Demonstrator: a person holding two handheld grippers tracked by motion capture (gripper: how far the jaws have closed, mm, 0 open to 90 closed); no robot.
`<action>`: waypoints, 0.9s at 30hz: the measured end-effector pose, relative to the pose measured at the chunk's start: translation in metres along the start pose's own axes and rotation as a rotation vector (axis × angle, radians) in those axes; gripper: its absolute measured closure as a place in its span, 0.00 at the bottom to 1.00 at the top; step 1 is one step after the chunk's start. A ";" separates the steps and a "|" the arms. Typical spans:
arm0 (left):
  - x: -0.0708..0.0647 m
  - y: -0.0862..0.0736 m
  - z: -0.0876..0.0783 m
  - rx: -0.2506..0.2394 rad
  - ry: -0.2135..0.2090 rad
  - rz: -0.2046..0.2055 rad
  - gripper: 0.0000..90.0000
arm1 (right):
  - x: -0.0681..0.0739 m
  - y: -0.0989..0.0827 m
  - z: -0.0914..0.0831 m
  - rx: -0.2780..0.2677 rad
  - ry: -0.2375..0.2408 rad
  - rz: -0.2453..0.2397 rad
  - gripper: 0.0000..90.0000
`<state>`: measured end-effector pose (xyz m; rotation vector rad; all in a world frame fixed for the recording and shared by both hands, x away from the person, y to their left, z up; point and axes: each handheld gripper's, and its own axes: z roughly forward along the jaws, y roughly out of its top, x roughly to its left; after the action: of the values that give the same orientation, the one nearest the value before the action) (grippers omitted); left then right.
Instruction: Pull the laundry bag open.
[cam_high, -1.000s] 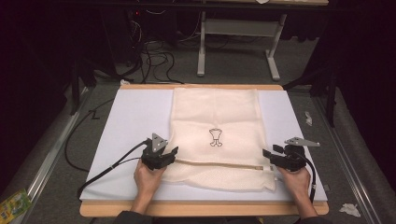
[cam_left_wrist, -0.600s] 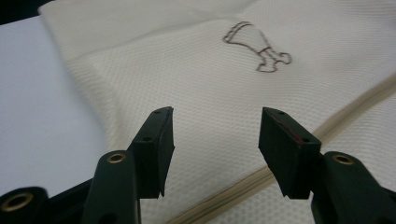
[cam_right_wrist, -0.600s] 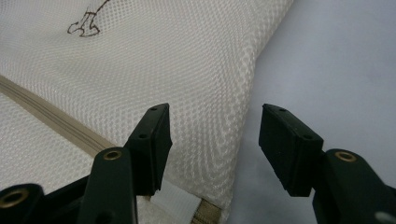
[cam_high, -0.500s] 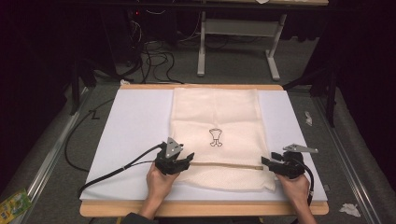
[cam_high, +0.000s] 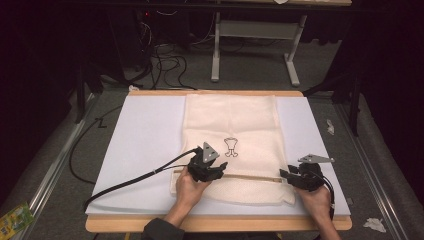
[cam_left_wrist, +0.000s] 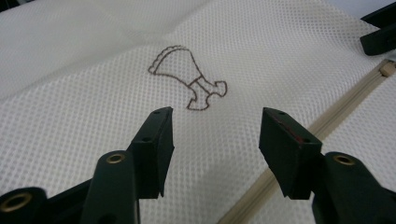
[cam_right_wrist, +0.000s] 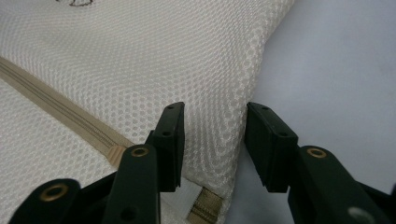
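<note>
A cream mesh bag (cam_high: 230, 120) lies flat on a white board (cam_high: 145, 135). It has a brown stitched drumstick mark (cam_high: 231, 147) and a tan zipper (cam_high: 250, 177) running across its near part. My left gripper (cam_high: 210, 170) hovers open over the bag by the zipper's left part. In the left gripper view its jaws (cam_left_wrist: 215, 140) hold nothing, with the mark (cam_left_wrist: 189, 77) just beyond and the zipper (cam_left_wrist: 345, 102) to the right. My right gripper (cam_high: 292, 177) sits at the bag's right edge. Its jaws (cam_right_wrist: 212, 140) have just been closing and straddle the mesh hem, not visibly pinching it.
A black cable (cam_high: 135, 179) trails left from the left gripper across the board. The wooden table edge (cam_high: 215, 224) runs along the front. Bare board (cam_right_wrist: 336, 70) lies right of the bag. Paper scraps (cam_high: 372, 224) and a green packet (cam_high: 15, 220) lie on the floor.
My left gripper has slid right from the bag's left edge to over the bag near the stitched mark. The right hand has stayed at the bag's right edge.
</note>
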<state>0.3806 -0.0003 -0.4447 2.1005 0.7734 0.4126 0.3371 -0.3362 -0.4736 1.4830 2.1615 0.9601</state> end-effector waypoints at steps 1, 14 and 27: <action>-0.002 0.005 0.007 0.011 -0.024 -0.011 0.51 | 0.002 0.001 0.000 0.012 -0.006 -0.031 0.73; -0.029 0.020 0.027 -0.003 -0.135 -0.033 0.48 | -0.005 -0.002 -0.003 -0.026 0.094 -0.016 0.98; -0.046 0.021 0.035 -0.012 -0.206 -0.011 0.59 | -0.006 0.007 -0.012 -0.043 0.130 -0.030 0.98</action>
<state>0.3723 -0.0611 -0.4489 2.0876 0.6600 0.1905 0.3370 -0.3441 -0.4606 1.4005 2.2306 1.1138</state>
